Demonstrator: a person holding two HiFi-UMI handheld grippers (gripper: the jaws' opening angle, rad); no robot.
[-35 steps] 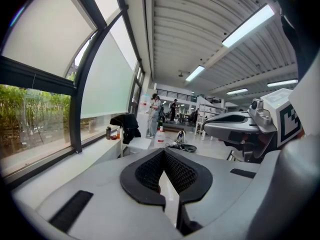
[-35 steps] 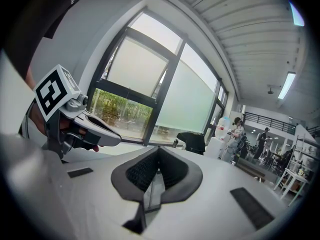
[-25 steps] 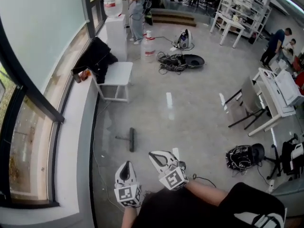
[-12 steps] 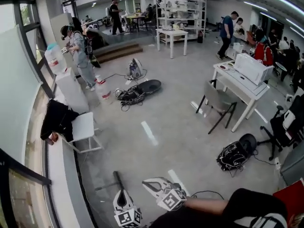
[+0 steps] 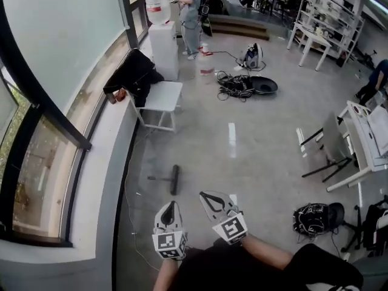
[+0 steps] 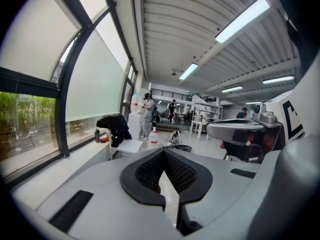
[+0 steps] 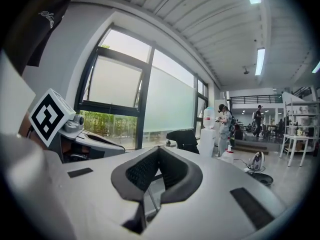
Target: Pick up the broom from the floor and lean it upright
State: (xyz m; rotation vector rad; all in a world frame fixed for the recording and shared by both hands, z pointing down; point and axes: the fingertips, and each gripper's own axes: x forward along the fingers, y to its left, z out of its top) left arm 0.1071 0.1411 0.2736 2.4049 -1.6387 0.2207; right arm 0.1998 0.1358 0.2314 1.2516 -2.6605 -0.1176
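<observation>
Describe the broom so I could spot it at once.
Along the window wall on the left stands a white chair draped with a black jacket. On the grey floor just this side of it lies the broom, the only dark T-shape there: a short bar with a thin handle.

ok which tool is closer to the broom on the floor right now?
Left, going by the head view. The left tool sits just short of the broom, at its head end; the right tool is farther off to the right. Neither touches it.
</observation>
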